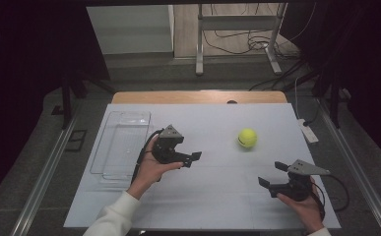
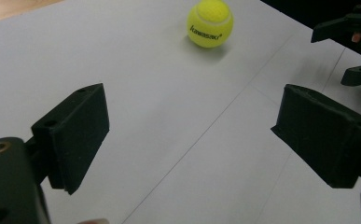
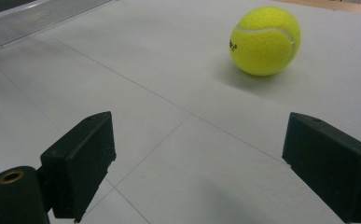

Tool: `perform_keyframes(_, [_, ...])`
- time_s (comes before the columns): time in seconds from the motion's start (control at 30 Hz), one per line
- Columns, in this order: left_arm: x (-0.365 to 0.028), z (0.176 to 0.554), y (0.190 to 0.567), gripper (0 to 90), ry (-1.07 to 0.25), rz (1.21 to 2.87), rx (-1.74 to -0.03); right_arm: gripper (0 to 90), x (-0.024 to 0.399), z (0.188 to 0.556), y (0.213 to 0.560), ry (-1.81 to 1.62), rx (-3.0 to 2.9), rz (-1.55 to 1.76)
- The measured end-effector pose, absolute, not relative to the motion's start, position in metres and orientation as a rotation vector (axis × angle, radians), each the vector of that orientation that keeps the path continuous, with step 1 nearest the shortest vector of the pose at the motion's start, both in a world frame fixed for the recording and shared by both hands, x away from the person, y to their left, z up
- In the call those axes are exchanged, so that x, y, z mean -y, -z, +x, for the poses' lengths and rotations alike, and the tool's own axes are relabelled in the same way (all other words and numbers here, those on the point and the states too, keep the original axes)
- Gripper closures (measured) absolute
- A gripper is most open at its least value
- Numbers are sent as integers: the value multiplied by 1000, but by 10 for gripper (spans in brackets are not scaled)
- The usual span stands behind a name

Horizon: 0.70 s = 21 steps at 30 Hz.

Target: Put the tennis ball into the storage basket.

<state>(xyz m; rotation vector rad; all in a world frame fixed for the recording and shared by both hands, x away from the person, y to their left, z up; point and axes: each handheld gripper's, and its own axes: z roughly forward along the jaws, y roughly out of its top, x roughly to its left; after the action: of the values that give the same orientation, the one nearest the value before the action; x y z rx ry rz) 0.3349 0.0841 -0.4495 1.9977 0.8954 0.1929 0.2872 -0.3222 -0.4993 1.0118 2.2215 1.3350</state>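
Right now your left tool has its jaws apart and holds nothing, hovering over the middle of the surface, slightly toward the left edge. Your right tool also has its jaws spread wide with nothing between them, near the right front corner. The two tools face each other across bare surface, well apart.

The ball, a yellow tennis ball with dark lettering on its side, rests on the surface right of centre, toward the far edge. It touches neither tool. In the left gripper view the ball sits ahead and beyond the jaws, with your right tool off to one side. In the right gripper view the ball lies ahead, nearer the right jaw's side, with bare surface between it and the jaws.

A clear plastic tray lies along the left edge, just beside your left hand, well apart from the ball. Nothing stands between either tool and the ball.
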Motion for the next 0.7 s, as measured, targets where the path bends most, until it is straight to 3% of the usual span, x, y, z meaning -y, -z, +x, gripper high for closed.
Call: perform_keyframes(0.7, [-73, 347, 447, 109, -187, 1995, -894, 95, 322, 287, 500, -1330, -2223, 1012])
